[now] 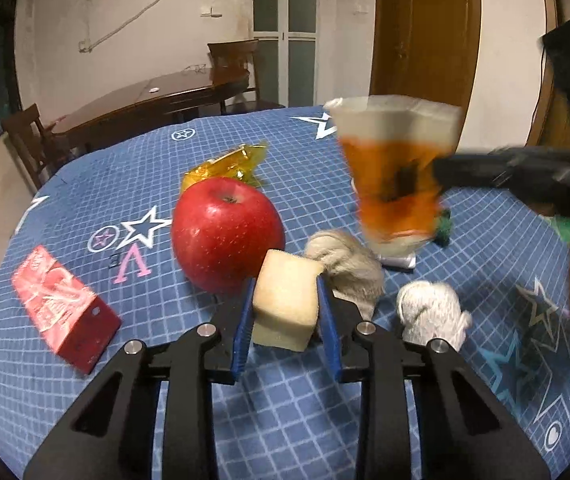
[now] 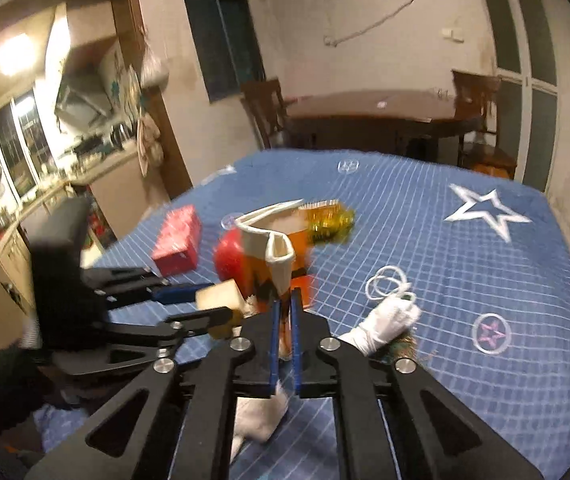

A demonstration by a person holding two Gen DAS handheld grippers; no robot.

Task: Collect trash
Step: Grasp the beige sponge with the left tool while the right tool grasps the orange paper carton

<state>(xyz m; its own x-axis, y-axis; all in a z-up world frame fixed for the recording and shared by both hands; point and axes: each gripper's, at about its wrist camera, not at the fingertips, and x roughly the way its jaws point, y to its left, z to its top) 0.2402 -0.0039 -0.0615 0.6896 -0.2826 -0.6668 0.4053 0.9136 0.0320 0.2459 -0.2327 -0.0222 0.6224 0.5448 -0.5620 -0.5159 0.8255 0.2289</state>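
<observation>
My left gripper (image 1: 287,312) is shut on a pale yellow foam block (image 1: 285,304) just above the blue tablecloth, in front of a red apple (image 1: 227,234). My right gripper (image 2: 284,312) is shut on an orange and white open bag (image 2: 275,256) and holds it upright, blurred; the bag also shows in the left wrist view (image 1: 395,176) with the right gripper (image 1: 445,172) at its side. In the right wrist view the left gripper (image 2: 217,308) holds the foam block (image 2: 219,300) left of the bag. A yellow wrapper (image 1: 225,166) lies behind the apple.
A red carton (image 1: 63,308) lies at the left of the table (image 1: 285,400). Two balled-up socks, grey (image 1: 349,264) and white (image 1: 433,314), lie by the block. A white cord loop (image 2: 389,284) and white cloth (image 2: 385,326) lie to the right. A wooden table and chairs stand behind.
</observation>
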